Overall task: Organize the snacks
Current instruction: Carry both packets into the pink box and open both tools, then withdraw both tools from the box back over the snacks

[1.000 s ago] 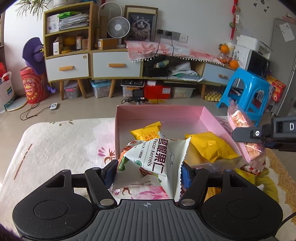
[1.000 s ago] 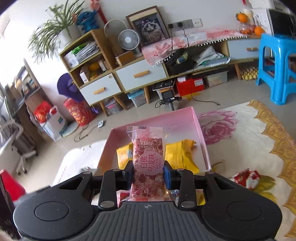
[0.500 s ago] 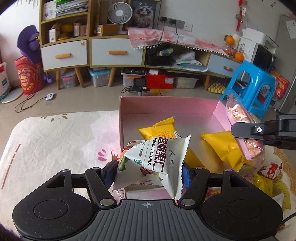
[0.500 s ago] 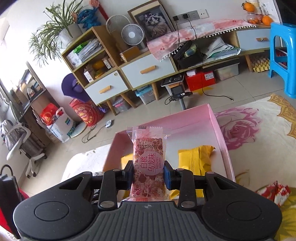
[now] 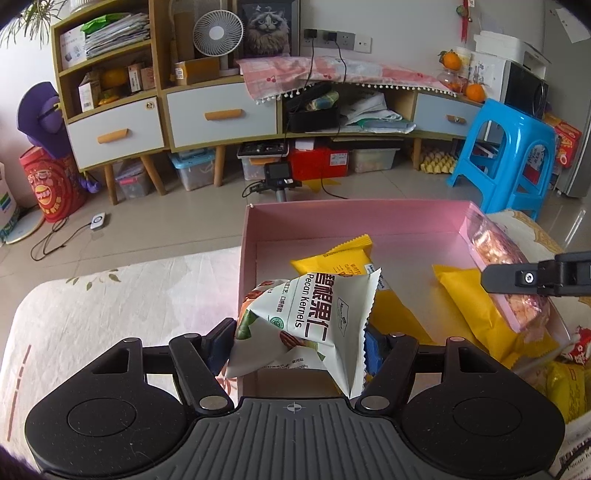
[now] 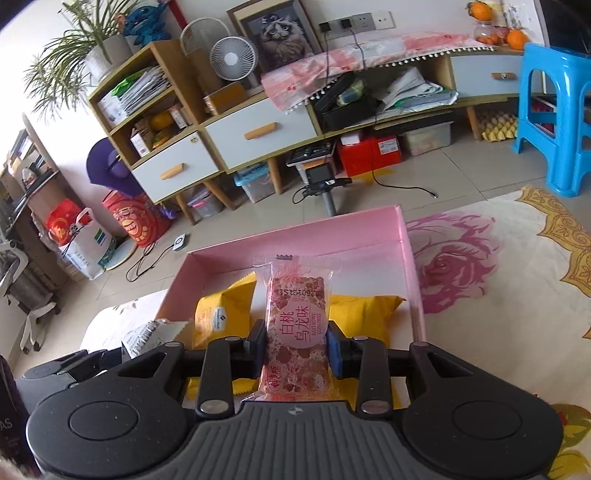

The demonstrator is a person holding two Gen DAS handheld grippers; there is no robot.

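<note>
- Snacks being sorted into the pink box (image 5: 369,221): two yellow packets (image 5: 476,314) already lie on its floor, one near the left wall, one toward the right wall.
- Left gripper (image 5: 299,339) is clamped on a white pecan kernel bag (image 5: 314,314), crumpled and tilted, hanging over the box's near-left corner.
- Right gripper (image 6: 295,345) is clamped on a pink bar (image 6: 295,332), held upright over the near edge of the box, between the two yellow packets as seen from the right wrist.
- Judgement: both items are over the box but not yet set down. Lower each until it is close to the box floor, then let go; the bare pink floor at the far side looks the best spot.
- Risk: the pecan bag sits right at the near wall and could fall outside if let go there. Carry it further in first.
- Risk: the two grippers are near each other; release one at a time.
- Surface: a pale cloth with pink flowers (image 6: 454,258) and gold edging; loose red and yellow wrappers (image 5: 576,354) lie just right of the box.
- Room: tiled floor, a blue stool (image 5: 506,155), a low cabinet (image 5: 221,114) with a fan (image 5: 218,33) on it against the far wall.
</note>
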